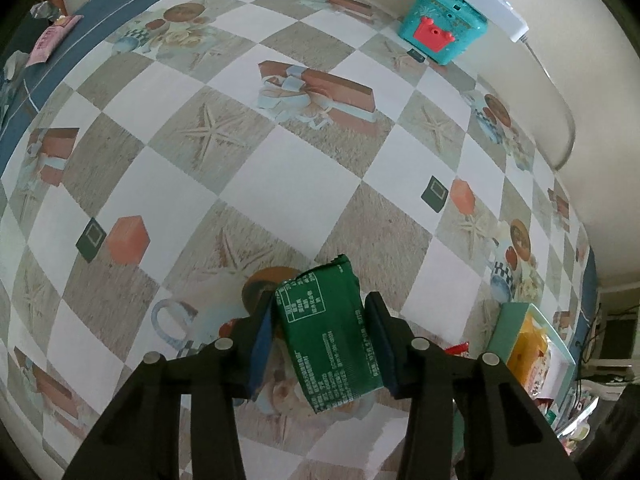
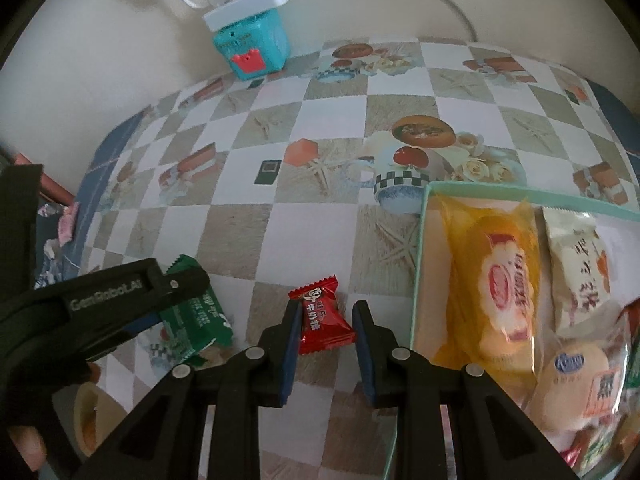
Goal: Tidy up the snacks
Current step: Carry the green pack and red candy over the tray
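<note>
Several wrapped snacks (image 2: 492, 284) in teal tray (image 2: 424, 192)

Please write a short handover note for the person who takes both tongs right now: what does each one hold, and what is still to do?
Left tongs: shut on the green foil snack packet, over the checkered tablecloth.
Right tongs: shut on the small red wrapped candy, beside the mint-green rectangular tray.
Done: a yellow plastic cake packet, a white snack packet and others lie in the tray.
Left: probably both held snacks go into the tray.
</note>
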### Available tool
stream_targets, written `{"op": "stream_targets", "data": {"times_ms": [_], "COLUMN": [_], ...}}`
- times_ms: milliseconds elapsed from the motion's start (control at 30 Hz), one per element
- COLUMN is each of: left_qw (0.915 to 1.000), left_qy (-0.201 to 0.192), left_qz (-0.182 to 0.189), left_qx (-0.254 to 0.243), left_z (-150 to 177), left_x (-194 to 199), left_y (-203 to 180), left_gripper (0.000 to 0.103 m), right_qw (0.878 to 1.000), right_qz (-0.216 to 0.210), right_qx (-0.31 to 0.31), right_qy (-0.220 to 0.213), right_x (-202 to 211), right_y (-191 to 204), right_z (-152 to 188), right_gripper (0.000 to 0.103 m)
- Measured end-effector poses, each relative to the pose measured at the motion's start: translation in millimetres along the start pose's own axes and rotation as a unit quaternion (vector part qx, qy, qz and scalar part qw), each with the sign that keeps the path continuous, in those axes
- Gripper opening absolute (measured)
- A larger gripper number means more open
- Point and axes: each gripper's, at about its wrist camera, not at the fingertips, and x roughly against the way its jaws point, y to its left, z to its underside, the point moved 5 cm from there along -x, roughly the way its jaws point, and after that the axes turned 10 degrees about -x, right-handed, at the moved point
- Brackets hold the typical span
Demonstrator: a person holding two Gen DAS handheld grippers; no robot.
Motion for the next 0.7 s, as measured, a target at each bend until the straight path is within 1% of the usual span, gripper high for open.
{"op": "stream_targets", "data": {"times_ms": [300,433,467,600,700], "left_qw": [0.9996,0.9990,0.9986,0.9964,0.9937], "left_qy": [-0.021,-0.034,-0.036,-0.055,-0.069], "left_qz": [0.003,0.006,0.013,0.018,0.022], "left_qx": [-0.016,-0.029,-0.037,-0.061,-0.085], "left_z": [18,18,19,20,22], "left_x": [37,51,54,72,84], "left_y": [-3,-14,-18,-39,-59], "left_gripper": [0.047,0.047,0.047,0.047,0.047], "right_qw": [0.998,0.996,0.995,0.992,0.988], "right_qz": [-0.026,-0.040,-0.042,-0.035,-0.018], "right_qx": [-0.036,-0.062,-0.069,-0.084,-0.103], "right_qy": [-0.037,-0.057,-0.063,-0.088,-0.112], "right_x": [37,55,60,79,97], "right_y": [-6,-15,-18,-33,-55], "right_z": [11,15,15,14,10], "right_gripper": [0.027,0.027,0.027,0.027,0.027]}}
